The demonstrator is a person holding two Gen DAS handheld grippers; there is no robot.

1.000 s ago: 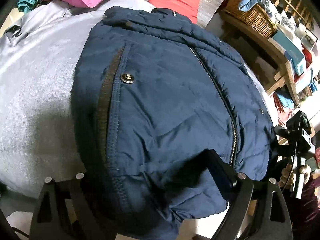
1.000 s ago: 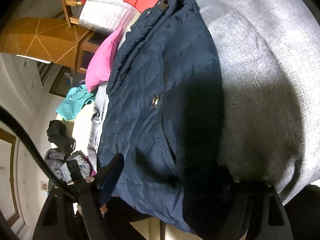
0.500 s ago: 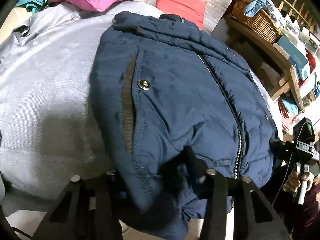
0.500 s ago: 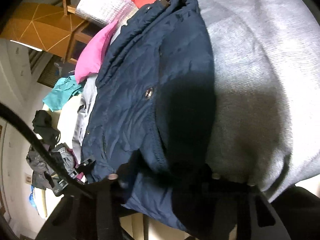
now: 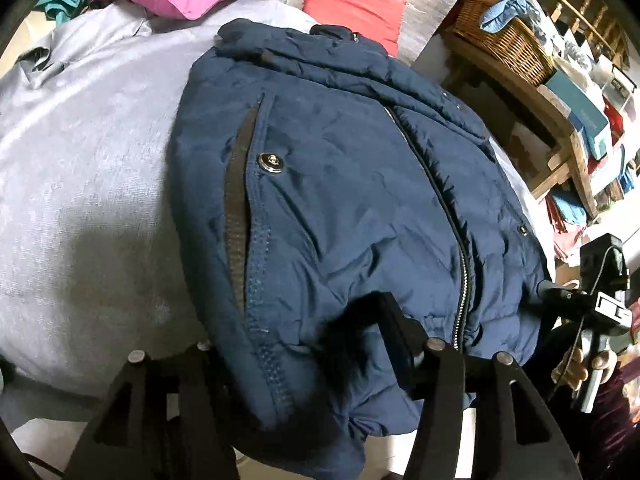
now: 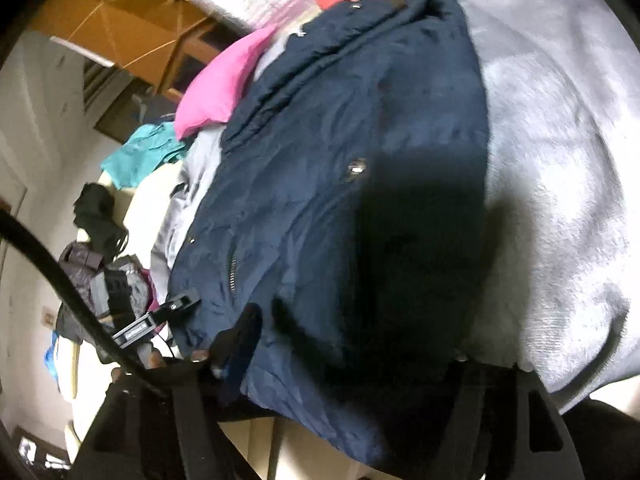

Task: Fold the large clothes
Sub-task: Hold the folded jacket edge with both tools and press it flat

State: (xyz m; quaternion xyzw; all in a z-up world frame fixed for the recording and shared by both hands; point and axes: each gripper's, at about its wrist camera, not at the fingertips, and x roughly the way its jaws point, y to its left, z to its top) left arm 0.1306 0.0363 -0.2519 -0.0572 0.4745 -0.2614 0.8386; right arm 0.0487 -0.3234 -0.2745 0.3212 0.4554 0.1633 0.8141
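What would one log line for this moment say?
navy puffer jacket: zipped, spread on grey bedspread | left gripper: jaws just opening, hem between | right gripper: jaws just opening, hem between

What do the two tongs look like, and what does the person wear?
Both tongs are matte black. The left tongs have two flat triangular finger frames with cut-out windows and round silver pivot pins. The right tongs have the same black frames; a thick black cable curves past them. In the left view, the right tongs carry a small white marking, and the sleeve looks dark maroon.
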